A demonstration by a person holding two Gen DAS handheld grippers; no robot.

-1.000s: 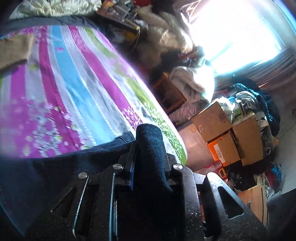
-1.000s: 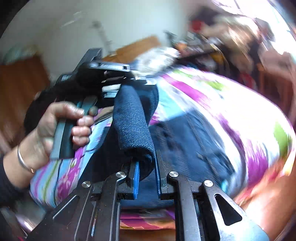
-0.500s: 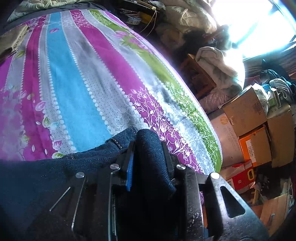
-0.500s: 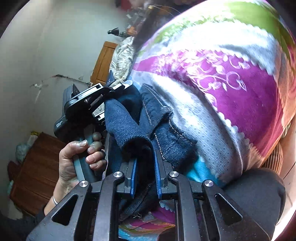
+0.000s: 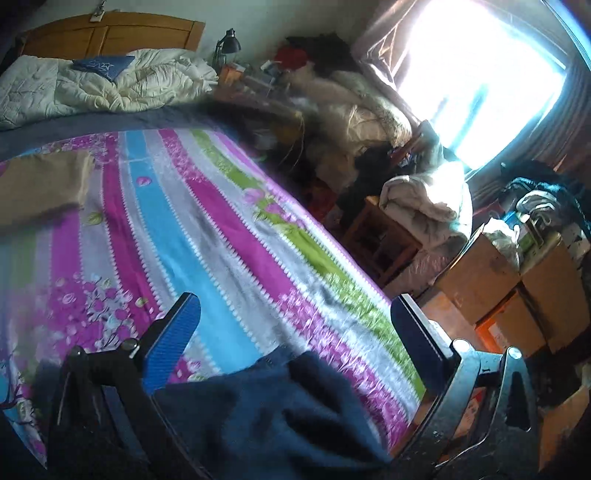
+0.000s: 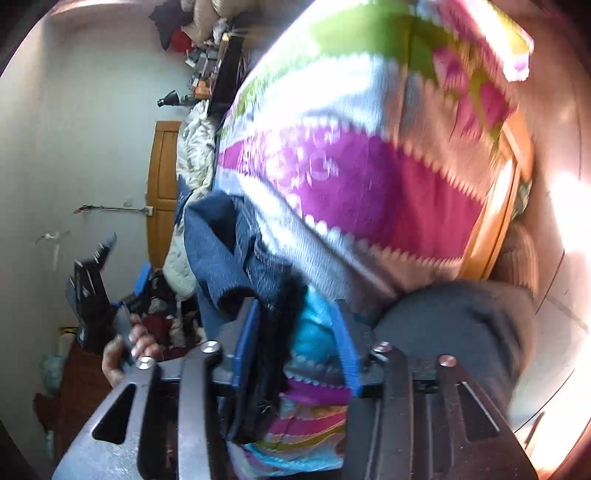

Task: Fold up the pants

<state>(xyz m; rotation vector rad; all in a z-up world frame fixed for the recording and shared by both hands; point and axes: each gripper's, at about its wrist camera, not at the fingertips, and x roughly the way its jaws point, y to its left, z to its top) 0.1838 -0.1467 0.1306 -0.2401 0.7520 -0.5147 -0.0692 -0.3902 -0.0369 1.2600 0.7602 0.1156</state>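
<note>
The dark blue jeans (image 5: 273, 410) lie bunched on the striped bedsheet (image 5: 207, 229), low in the left wrist view. My left gripper (image 5: 293, 299) stands wide open above them, with only sheet between its blue pads (image 5: 171, 336). In the right wrist view the jeans (image 6: 221, 251) drape over the bed's edge. My right gripper (image 6: 295, 306) is open too; a dark fold of the jeans rests loosely against its left pad (image 6: 245, 343). A hand (image 6: 118, 354) holds the left gripper (image 6: 92, 291) off to the left, blurred.
A tan folded garment (image 5: 37, 188) lies on the bed at the left. A white quilt (image 5: 92, 85) is heaped by the wooden headboard (image 5: 110, 33). Cardboard boxes (image 5: 480, 280), a wooden stool (image 5: 384, 240) and piled clothes crowd the floor on the right, under a bright window.
Both grippers were shut on folds of the jeans; both have opened and let the cloth drop onto the bed. The left gripper has lifted and drawn back.
</note>
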